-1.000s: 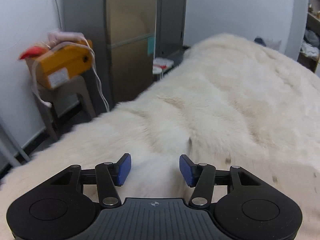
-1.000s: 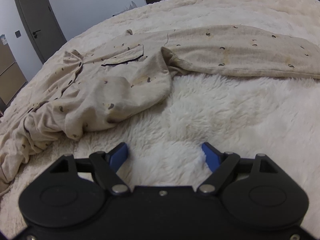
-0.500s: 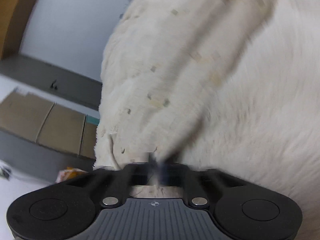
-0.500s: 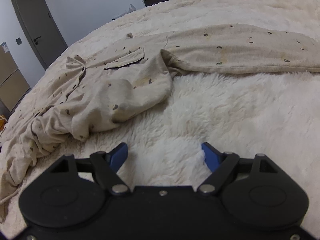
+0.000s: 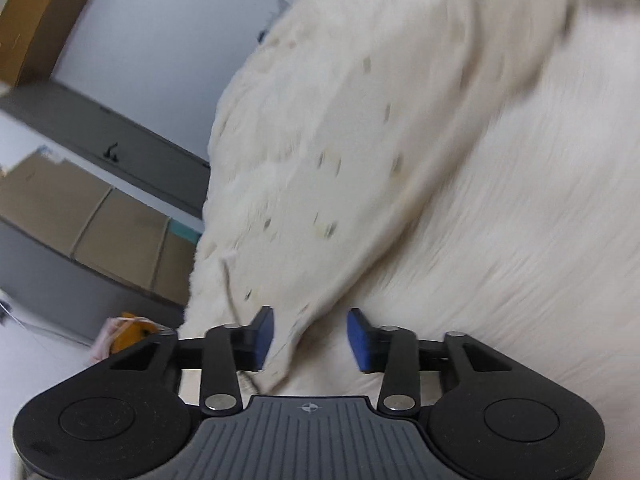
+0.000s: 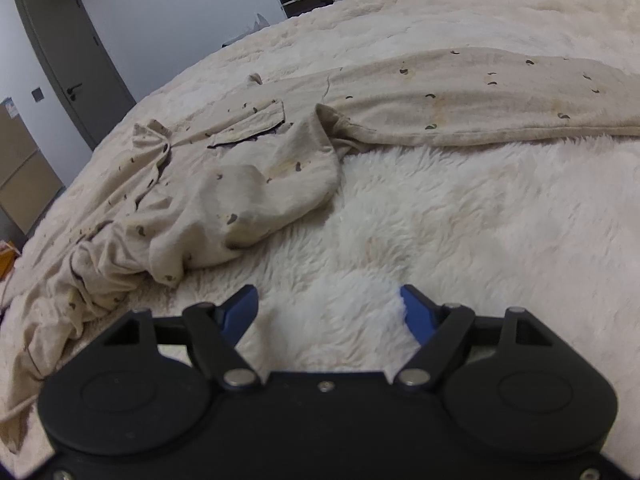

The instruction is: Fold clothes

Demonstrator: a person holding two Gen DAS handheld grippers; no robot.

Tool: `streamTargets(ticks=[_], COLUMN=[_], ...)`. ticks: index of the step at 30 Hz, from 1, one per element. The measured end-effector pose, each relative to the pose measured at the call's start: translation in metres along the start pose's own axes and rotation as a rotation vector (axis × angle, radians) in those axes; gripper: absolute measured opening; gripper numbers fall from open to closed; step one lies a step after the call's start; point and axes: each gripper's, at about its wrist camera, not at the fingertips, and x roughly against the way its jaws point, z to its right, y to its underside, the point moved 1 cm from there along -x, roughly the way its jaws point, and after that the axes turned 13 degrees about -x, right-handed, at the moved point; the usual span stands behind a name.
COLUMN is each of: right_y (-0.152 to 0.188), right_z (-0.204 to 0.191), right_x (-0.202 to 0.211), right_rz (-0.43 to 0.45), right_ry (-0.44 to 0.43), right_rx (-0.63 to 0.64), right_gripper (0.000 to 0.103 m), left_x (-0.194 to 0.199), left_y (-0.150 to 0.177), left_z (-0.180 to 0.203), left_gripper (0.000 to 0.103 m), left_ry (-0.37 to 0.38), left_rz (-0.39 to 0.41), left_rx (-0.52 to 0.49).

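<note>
Rumpled beige cotton pyjama top with small dark crescent prints (image 6: 256, 184) sprawled across the shaggy cream fleece bed (image 6: 460, 240), right gripper (image 6: 328, 312) fingers spread over bare fleece, left gripper (image 5: 310, 334) fingers parted around a blurred garment end

I'm seeing soft, even indoor light and faint shadows. My left wrist view is smearing with motion blur across the garment (image 5: 352, 152); my right view is staying sharp. Fisheye bending is curving both edges.
</note>
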Motion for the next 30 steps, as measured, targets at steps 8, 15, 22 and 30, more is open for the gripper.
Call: streamTargets(ticks=[8,15,22,30], right_y=[0.003,-0.010,-0.078,-0.232], right_z=[-0.003,0.016,0.101,0.211], right_x=[0.009,0.022,0.053,0.067], right_rz=[0.003,0.029,0.195,0.340], right_ry=[-0.041,-0.085,-0.035,0.217], right_rx=[-0.007,-0.129,-0.366,-0.361], right_gripper=[0.077,0.075,0.075,0.075], left_x=[0.117,0.211,0.209,0.163], left_y=[-0.086,-0.178,-0.240,-0.258], left_z=[0.040,0.140,0.207,0.216], left_gripper=[0.061,0.062,0.062,0.062], left_ry=[0.181,0.378,0.445,0.460], left_rz=[0.229,0.408,0.445,0.365], left_rx=[0.071,0.100,0.107,0.311])
